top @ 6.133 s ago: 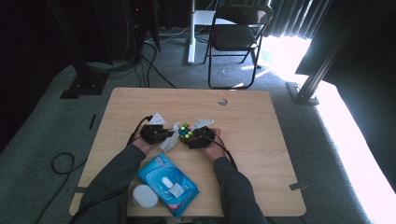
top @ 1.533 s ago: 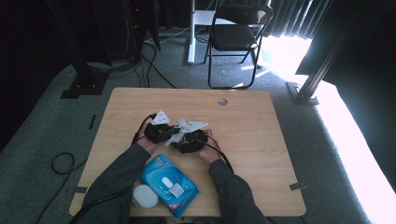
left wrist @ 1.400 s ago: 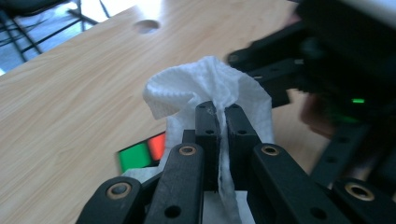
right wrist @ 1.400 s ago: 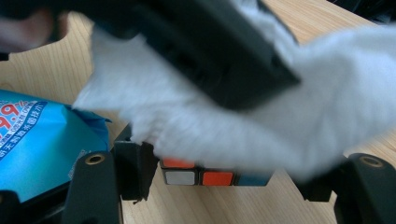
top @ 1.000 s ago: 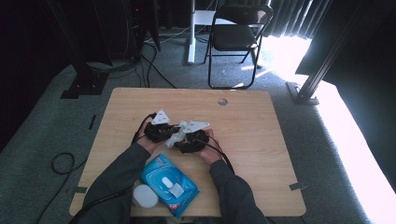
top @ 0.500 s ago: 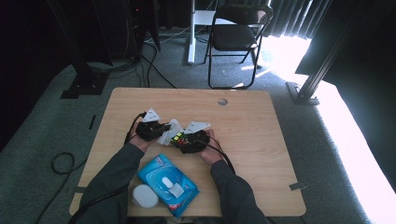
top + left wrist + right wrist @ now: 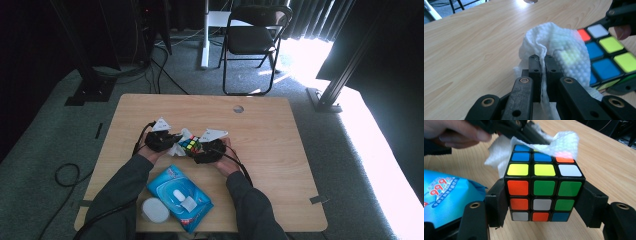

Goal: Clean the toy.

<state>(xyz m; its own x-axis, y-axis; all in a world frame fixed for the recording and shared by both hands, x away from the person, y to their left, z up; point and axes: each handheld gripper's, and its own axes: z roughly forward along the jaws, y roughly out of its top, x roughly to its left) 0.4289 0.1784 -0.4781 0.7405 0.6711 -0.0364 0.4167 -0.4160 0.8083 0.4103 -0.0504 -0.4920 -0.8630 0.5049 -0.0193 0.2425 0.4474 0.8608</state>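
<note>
A scrambled puzzle cube (image 7: 544, 185) sits clamped between the jaws of my right gripper (image 7: 544, 202), held just above the table. My left gripper (image 7: 540, 71) is shut on a white wet wipe (image 7: 564, 52), which drapes over the far top face of the cube (image 7: 609, 55). In the high view the two grippers meet at mid-table, left gripper (image 7: 167, 141) to the left of the cube (image 7: 189, 145) and right gripper (image 7: 205, 150) holding it. A hand grips the left gripper in the right gripper view.
A blue pack of wet wipes (image 7: 179, 196) lies near the front edge, with a white round lid (image 7: 154, 210) beside it. The wooden table (image 7: 280, 165) has a cable hole (image 7: 238, 108) at the back. A folding chair (image 7: 252, 40) stands behind.
Over six seconds the grippers drew together over the cube, then the left one shifted left. The wipe now lies across the cube's top.
</note>
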